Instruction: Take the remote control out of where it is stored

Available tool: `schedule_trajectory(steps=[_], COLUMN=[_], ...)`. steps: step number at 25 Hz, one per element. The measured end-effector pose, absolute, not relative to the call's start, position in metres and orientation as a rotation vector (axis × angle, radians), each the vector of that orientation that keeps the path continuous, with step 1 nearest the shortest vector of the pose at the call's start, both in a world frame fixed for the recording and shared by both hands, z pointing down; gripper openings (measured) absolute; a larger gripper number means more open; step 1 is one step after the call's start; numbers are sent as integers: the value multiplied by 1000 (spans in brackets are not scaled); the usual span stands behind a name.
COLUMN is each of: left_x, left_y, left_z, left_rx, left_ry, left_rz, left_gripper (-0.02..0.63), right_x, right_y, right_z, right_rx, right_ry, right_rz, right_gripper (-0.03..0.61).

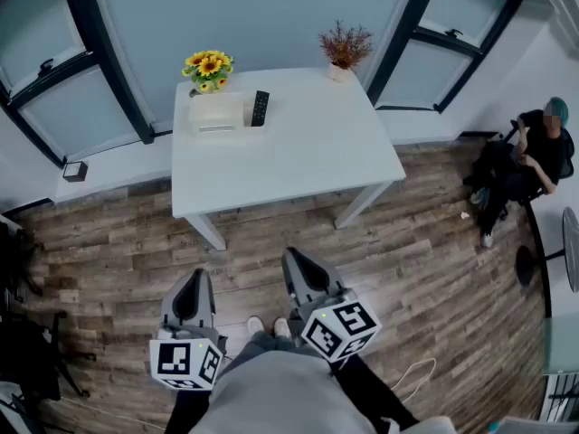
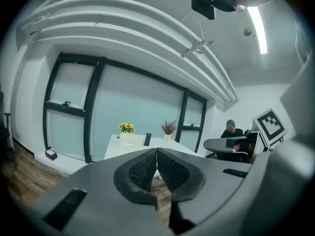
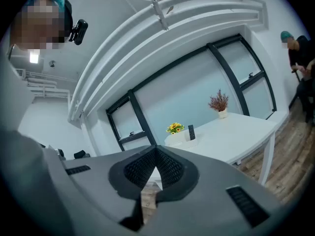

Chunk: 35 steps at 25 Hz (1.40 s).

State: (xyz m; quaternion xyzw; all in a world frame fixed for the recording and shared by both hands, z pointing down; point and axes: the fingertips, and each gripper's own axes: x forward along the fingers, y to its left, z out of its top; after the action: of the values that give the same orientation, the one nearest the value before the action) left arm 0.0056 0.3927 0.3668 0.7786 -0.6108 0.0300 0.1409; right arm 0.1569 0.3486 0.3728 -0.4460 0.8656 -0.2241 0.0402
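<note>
While both are clenched tip to tip with nothing between them, the left claw (image 1: 193, 283) and right claw (image 1: 297, 265) hang side by side over the wooden floor (image 1: 434, 269), well short of the white counter (image 1: 298, 156). At its far left, the black remote control (image 1: 260, 108) stands propped at the right end of a white holder (image 1: 217, 116), just beside sunflowers (image 1: 209, 67).

Two pale grey plastic shells up front: the left gripper (image 1: 192, 280) and the right gripper (image 1: 295, 260), each carrying a white cube (image 1: 185, 362) printed with black square markers. The fingers (image 2: 142, 170) are lined with dark, cross-hatched pads. Below, a grey top (image 1: 280, 391), dark trousers (image 1: 373, 389), white shoes (image 1: 256, 325).
</note>
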Motion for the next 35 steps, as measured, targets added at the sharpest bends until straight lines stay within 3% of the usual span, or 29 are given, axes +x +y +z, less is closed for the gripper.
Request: schedule_trajectory(steps=[35], left_x=[-47], left_y=[395], left_z=[376], left_rx=[2181], left_ry=[-1785], left_rz=[6], left_gripper=[9], right_x=[150], right_y=[338], right_z=[374], right_rx=[-1502], right_ry=[2557], right_rz=[-664], right_gripper=[6])
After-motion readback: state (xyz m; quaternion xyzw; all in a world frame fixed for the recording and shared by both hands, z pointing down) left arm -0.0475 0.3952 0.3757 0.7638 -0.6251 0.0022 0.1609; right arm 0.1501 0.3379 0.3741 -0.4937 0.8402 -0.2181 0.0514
